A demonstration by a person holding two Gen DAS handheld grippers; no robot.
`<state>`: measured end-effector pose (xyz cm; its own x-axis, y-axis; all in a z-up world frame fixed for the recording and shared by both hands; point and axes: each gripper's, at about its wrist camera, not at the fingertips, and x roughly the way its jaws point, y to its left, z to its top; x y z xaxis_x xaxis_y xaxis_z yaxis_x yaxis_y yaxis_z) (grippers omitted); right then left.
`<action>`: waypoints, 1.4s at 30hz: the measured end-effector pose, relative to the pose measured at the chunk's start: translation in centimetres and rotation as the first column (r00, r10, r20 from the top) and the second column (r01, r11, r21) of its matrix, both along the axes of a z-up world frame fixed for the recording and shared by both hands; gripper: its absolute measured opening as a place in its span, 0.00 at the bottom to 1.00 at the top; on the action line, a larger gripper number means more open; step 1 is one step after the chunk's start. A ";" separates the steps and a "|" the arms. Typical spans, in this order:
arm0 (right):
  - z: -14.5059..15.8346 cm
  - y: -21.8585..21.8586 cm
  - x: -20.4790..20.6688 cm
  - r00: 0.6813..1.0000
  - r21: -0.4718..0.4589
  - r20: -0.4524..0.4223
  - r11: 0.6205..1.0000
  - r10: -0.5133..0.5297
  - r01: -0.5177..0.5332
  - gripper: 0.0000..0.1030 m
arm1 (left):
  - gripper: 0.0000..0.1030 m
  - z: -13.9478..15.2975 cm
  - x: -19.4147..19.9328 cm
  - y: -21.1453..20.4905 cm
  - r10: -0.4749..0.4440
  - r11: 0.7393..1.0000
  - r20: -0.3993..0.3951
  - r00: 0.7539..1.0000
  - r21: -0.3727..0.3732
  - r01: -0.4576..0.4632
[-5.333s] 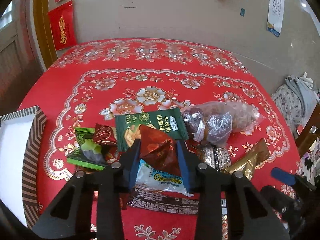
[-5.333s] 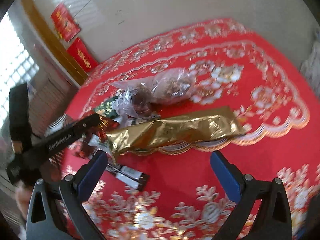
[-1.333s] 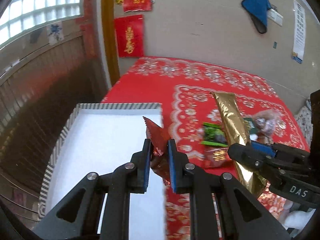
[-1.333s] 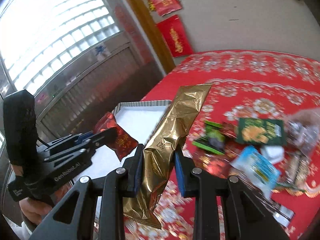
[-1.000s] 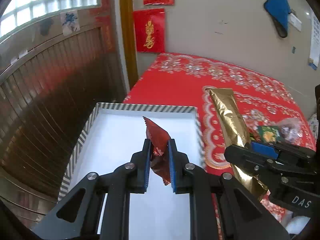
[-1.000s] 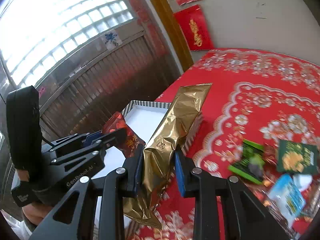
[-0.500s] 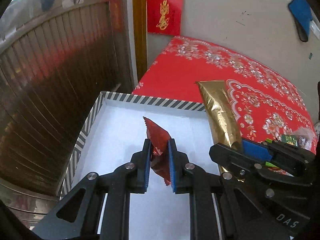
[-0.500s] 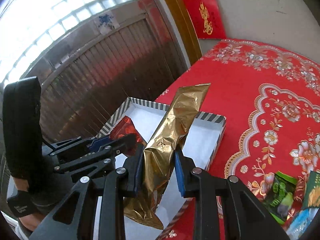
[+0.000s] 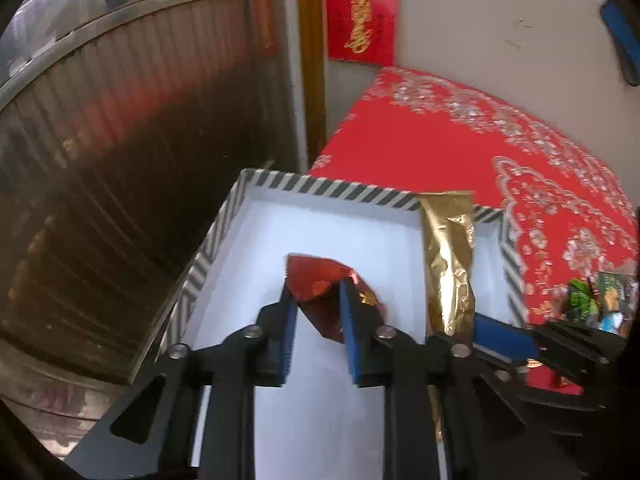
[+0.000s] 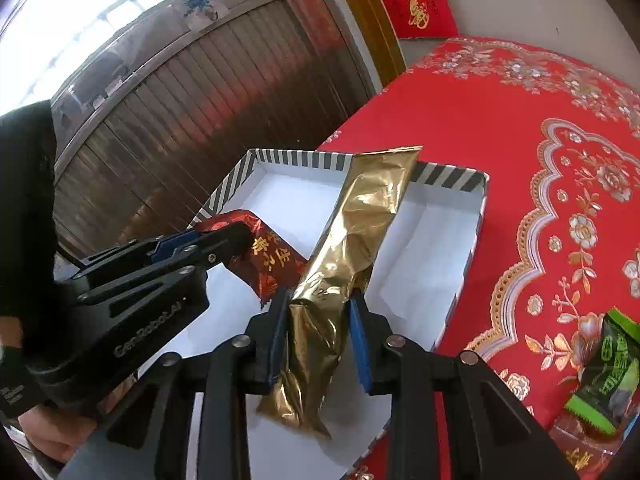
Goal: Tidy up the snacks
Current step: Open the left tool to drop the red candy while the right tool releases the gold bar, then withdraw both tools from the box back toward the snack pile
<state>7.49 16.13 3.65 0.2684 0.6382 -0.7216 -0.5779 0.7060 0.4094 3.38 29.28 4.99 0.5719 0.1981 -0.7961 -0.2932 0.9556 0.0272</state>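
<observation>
L gripper (image 9: 316, 300) jaws just eased apart, red pkt (image 9: 320, 284) loose btwn them over the box (image 9: 340, 194). R gripper (image 10: 318, 312) also easing off the gold pkt (image 10: 360, 232). Risk: gold pkt's far end lies past the rim ahead, so it may hang up there.

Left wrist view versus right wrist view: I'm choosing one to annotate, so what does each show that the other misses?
Only the left wrist view shows the blue cloth hanging on the wall. Only the right wrist view shows the bright window and the gold characters on the red foil snack packet. Both show the striped-rim white box, the long gold foil packet, both hand-held grippers and the red floral tablecloth.
</observation>
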 end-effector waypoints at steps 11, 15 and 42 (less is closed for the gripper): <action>5.5 -5.5 -6.1 0.908 -0.011 0.393 0.986 -0.147 0.164 0.69 | 0.68 1.0 -3.4 -0.8 0.032 0.999 0.095 0.995 0.005 -0.033; 8.4 -9.8 -10.0 0.781 0.068 0.573 0.964 -0.249 0.258 0.85 | 0.76 3.3 -6.5 -3.0 0.007 1.000 0.233 0.972 0.023 -0.012; 5.4 -29.9 -16.1 0.762 -0.046 0.488 0.860 -0.425 0.508 0.86 | 0.99 2.6 -7.0 -21.7 -0.313 0.944 0.216 0.925 -0.037 0.328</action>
<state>-8.65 -13.74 9.10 0.8181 0.2306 -0.5268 -0.2458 0.9684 0.0422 -3.62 7.58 7.62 0.7470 -0.0749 -0.6606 0.0366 0.9968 -0.0718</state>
